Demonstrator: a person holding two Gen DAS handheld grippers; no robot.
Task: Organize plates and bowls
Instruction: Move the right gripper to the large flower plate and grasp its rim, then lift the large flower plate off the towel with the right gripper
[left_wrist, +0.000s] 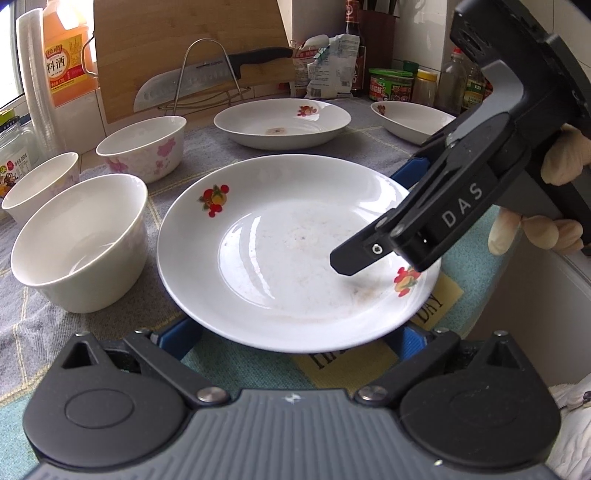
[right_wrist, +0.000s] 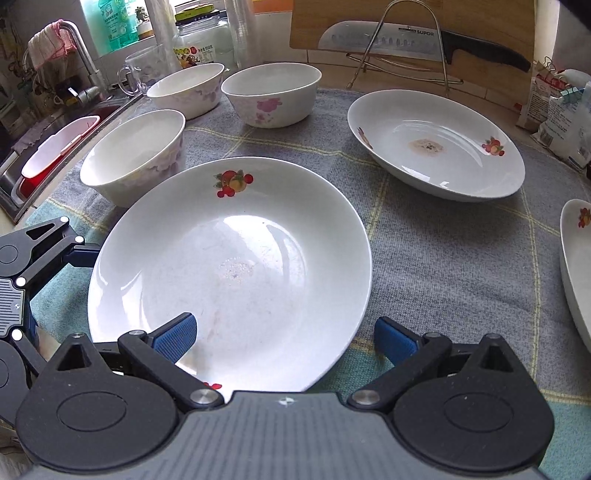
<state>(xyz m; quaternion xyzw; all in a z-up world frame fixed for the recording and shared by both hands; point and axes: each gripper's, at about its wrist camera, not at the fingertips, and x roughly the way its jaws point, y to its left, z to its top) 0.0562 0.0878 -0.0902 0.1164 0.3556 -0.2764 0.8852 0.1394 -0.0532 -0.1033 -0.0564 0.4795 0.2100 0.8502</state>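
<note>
A white plate with fruit prints (left_wrist: 295, 251) (right_wrist: 229, 273) lies on the checked cloth. My left gripper (left_wrist: 295, 338) is open, its blue fingers under the plate's near rim on both sides. My right gripper (right_wrist: 284, 338) is open, one blue finger (right_wrist: 177, 336) over the plate's rim and the other (right_wrist: 395, 341) outside it; it shows from the side in the left wrist view (left_wrist: 424, 229). Two more fruit plates (right_wrist: 436, 147) (right_wrist: 576, 266) lie to the right. Three white bowls (right_wrist: 133, 155) (right_wrist: 271, 94) (right_wrist: 186, 88) stand at the left.
A cutting board (left_wrist: 192, 48) leans at the back with a knife (left_wrist: 207, 79) on a wire rack. Bottles and jars (left_wrist: 391, 83) line the back right. A sink with a red tub (right_wrist: 55, 147) lies left. The counter edge (left_wrist: 535, 295) drops off on the right.
</note>
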